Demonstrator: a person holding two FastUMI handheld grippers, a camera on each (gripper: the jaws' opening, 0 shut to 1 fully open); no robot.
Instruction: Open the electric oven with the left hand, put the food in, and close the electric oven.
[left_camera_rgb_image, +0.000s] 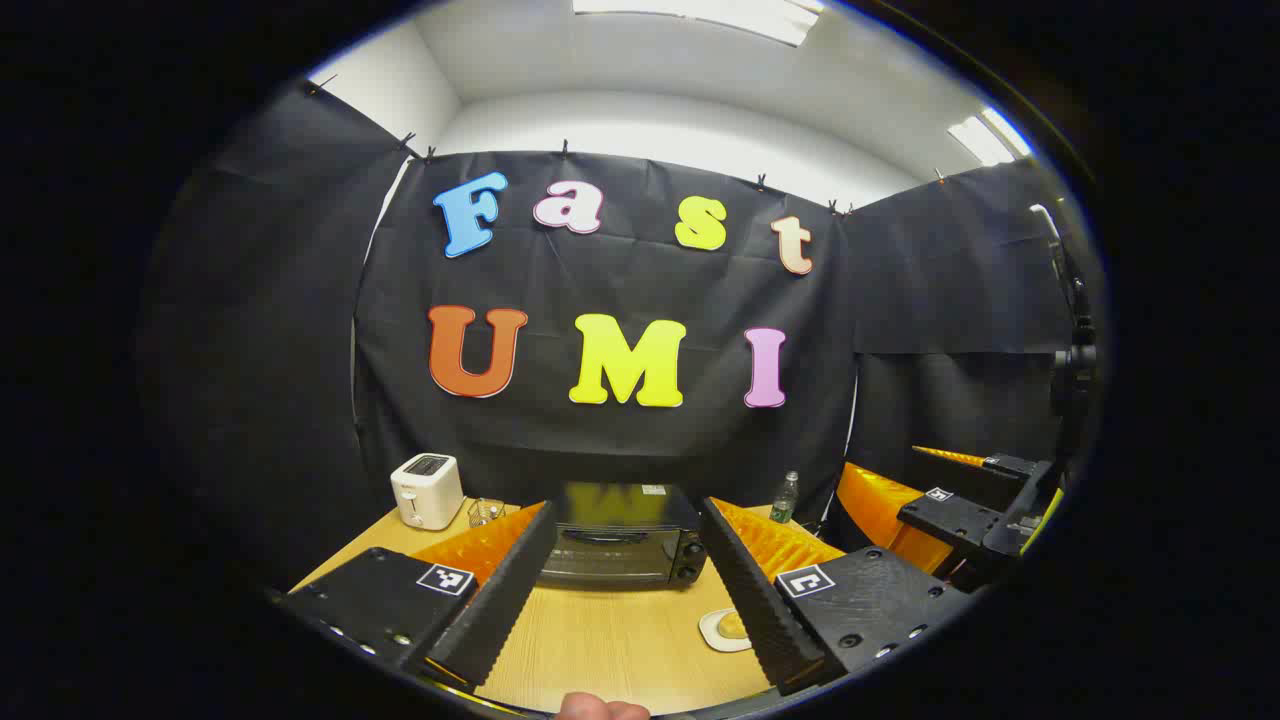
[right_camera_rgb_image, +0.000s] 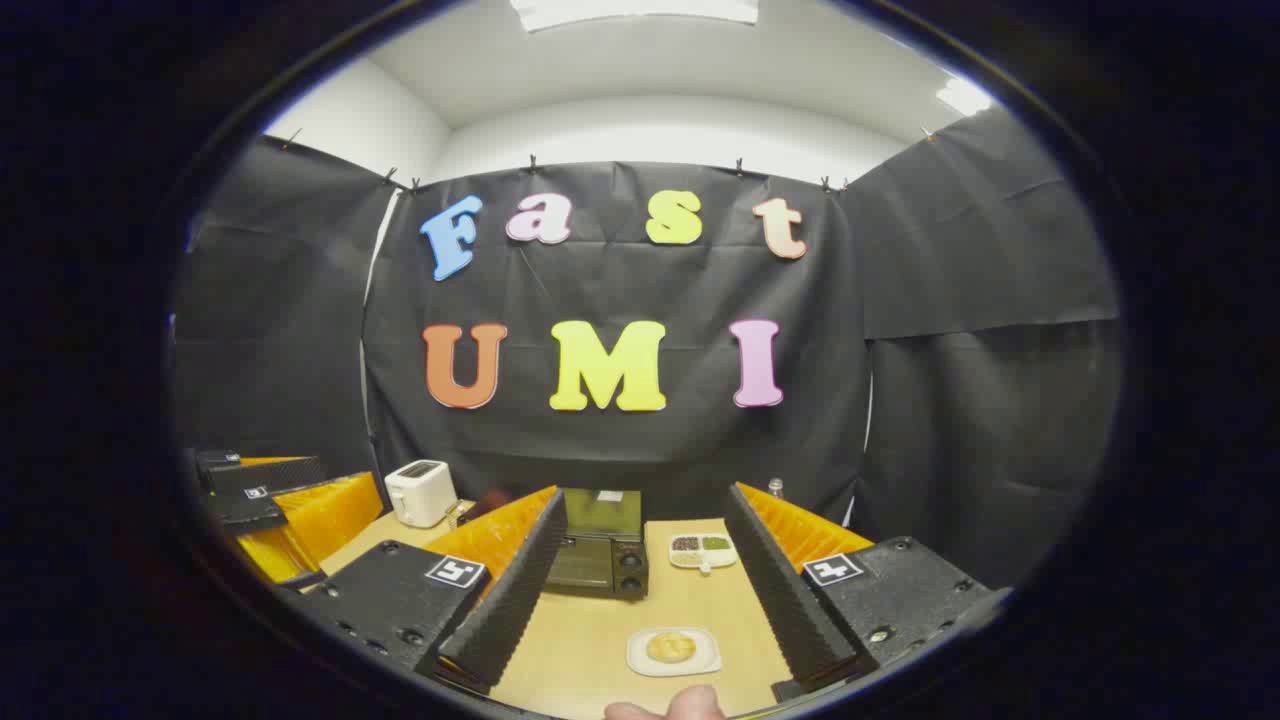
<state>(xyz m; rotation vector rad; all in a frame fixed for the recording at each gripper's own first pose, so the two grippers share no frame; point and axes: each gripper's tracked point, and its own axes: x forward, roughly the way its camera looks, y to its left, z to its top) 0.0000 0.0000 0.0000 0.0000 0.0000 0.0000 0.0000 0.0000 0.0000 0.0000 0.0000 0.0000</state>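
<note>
The black electric oven (left_camera_rgb_image: 620, 545) stands at the back of the wooden table (left_camera_rgb_image: 610, 640), its glass door closed. My left gripper (left_camera_rgb_image: 628, 510) is open in front of it, well short of the door, with nothing between its fingers. A round bun (right_camera_rgb_image: 671, 647) lies on a white plate (right_camera_rgb_image: 700, 662) near the table's front, to the right of the oven (right_camera_rgb_image: 600, 555). My right gripper (right_camera_rgb_image: 645, 495) is open and held above the table, with the plate between its fingers lower down. The plate (left_camera_rgb_image: 715, 632) is partly hidden behind a finger in the left gripper view.
A white toaster (left_camera_rgb_image: 427, 490) stands at the back left with a small glass item (left_camera_rgb_image: 485, 512) beside it. A bottle (left_camera_rgb_image: 786, 497) stands at the back right. A divided white dish (right_camera_rgb_image: 703, 548) lies right of the oven. The other gripper (left_camera_rgb_image: 960, 510) hovers at the right.
</note>
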